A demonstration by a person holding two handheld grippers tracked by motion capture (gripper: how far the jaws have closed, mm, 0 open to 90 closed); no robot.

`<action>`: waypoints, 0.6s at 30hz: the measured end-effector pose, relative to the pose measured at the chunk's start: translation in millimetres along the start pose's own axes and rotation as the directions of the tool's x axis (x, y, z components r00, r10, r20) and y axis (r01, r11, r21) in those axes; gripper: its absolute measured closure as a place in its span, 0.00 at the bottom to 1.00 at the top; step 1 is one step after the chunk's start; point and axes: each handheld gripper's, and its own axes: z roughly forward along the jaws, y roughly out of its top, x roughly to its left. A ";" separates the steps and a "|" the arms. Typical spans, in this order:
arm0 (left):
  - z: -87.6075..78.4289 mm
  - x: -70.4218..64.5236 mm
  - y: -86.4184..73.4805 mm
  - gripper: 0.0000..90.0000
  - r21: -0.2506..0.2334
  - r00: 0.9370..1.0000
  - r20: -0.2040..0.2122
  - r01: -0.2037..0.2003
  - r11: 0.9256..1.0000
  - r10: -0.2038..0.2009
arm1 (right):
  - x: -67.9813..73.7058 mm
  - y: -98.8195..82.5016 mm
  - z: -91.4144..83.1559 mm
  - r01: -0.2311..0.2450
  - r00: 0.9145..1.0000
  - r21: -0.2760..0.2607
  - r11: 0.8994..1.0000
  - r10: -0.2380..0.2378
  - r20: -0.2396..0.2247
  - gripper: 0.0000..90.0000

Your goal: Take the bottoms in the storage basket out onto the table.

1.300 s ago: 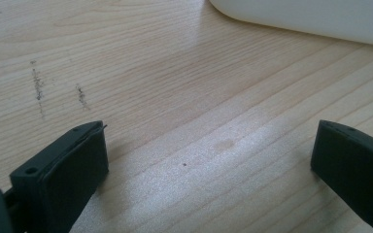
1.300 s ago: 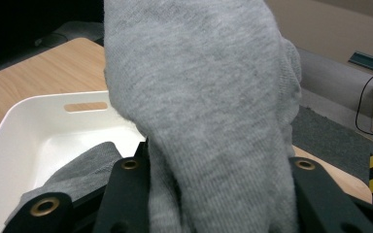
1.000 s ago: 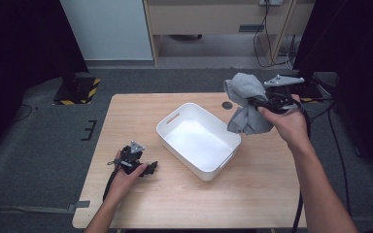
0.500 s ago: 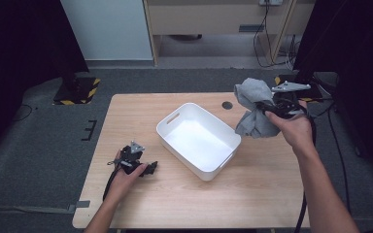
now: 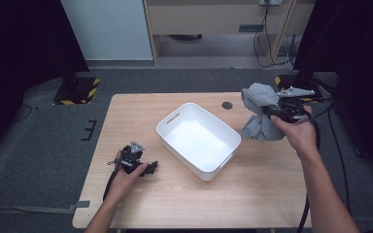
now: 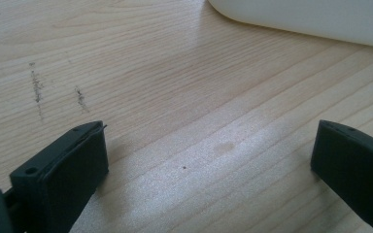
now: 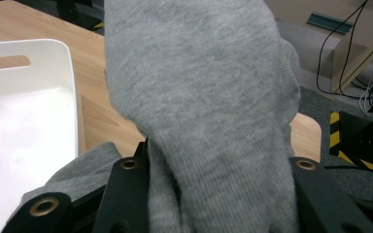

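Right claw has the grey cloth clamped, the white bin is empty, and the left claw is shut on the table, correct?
Not quite: the left claw is open, its jaws standing wide apart over bare table, as the left gripper view shows. The rest holds: the right claw is clamped on the grey cloth, and the white bin is empty.

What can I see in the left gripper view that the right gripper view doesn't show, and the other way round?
The left gripper view has the left tongs wide open over bare wood with a few dark scuff marks. The right gripper view has the right tongs shut on a grey cloth, plus cables on the floor. Both show the white tub and the wooden table.
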 end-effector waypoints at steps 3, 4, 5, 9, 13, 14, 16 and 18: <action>0.0 0.0 0.0 0.00 0.000 1.000 0.000 0.000 1.000 0.000 | -2.5 -2.6 -0.3 -0.007 1.000 -0.003 1.000 0.007 0.003 0.67; 0.0 0.0 0.0 0.00 0.000 1.000 0.000 0.000 1.000 0.000 | -2.9 -3.2 -0.4 -0.008 1.000 -0.004 1.000 0.008 0.003 0.67; 0.0 0.0 0.0 0.00 0.000 1.000 0.000 0.000 1.000 0.000 | -5.0 -4.5 -0.9 -0.008 1.000 -0.005 1.000 0.008 0.008 0.67; 0.0 0.0 0.0 0.00 0.000 1.000 0.000 0.000 1.000 0.000 | -8.7 -7.0 -0.3 -0.009 1.000 -0.006 1.000 0.009 0.018 0.67; 0.0 0.0 0.0 0.00 0.000 1.000 0.000 0.000 1.000 0.000 | -11.8 -12.5 3.6 -0.023 0.999 0.002 1.000 0.023 0.029 0.67; 0.0 0.0 0.0 0.00 0.000 1.000 0.000 0.000 1.000 0.000 | -12.2 -14.2 5.1 -0.026 0.999 0.007 1.000 0.026 0.030 0.67; 0.0 -0.1 0.0 0.00 0.000 1.000 0.000 0.000 1.000 0.000 | -12.9 -17.4 8.6 -0.028 0.999 0.011 1.000 0.028 0.035 0.67; 0.0 -0.1 0.0 0.00 0.000 1.000 0.000 0.000 1.000 0.000 | -13.0 -20.3 13.6 -0.028 0.999 0.024 0.999 0.027 0.035 0.67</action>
